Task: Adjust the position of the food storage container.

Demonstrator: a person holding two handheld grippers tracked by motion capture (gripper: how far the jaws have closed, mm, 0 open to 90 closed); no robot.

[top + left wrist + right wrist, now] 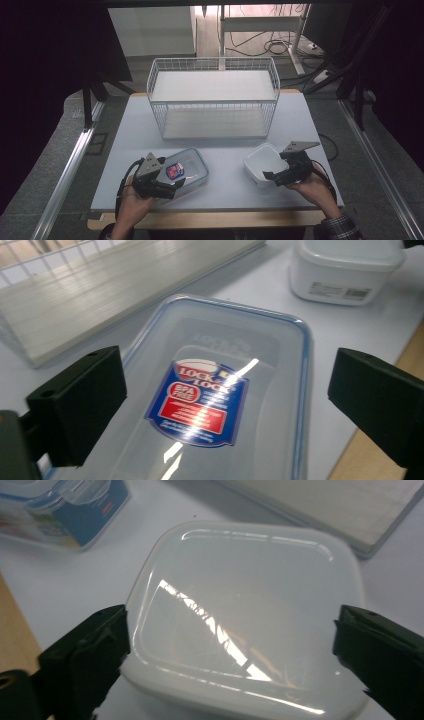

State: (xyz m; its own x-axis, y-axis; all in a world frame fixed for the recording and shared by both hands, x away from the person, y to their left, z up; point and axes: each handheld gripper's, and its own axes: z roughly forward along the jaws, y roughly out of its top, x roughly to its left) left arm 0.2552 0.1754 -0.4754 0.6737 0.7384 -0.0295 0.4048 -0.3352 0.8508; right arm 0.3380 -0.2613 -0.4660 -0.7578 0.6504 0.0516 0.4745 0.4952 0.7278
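Clear lidded container [186,171] and white tub [263,162] sit in front of wire basket [214,97]; left gripper [165,186] and right gripper [274,176] hover above them, jaws spread wide.

Clear blue-labelled lidded box [186,171] and white lidded tub [260,162], flat, well apart on table.

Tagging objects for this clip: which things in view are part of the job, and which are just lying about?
In the job:
- clear lidded container, under the open left gripper
- white lidded container, between the open right gripper's jaws
- wire basket, probably where they go

Lying about:
- cables on the floor behind the table
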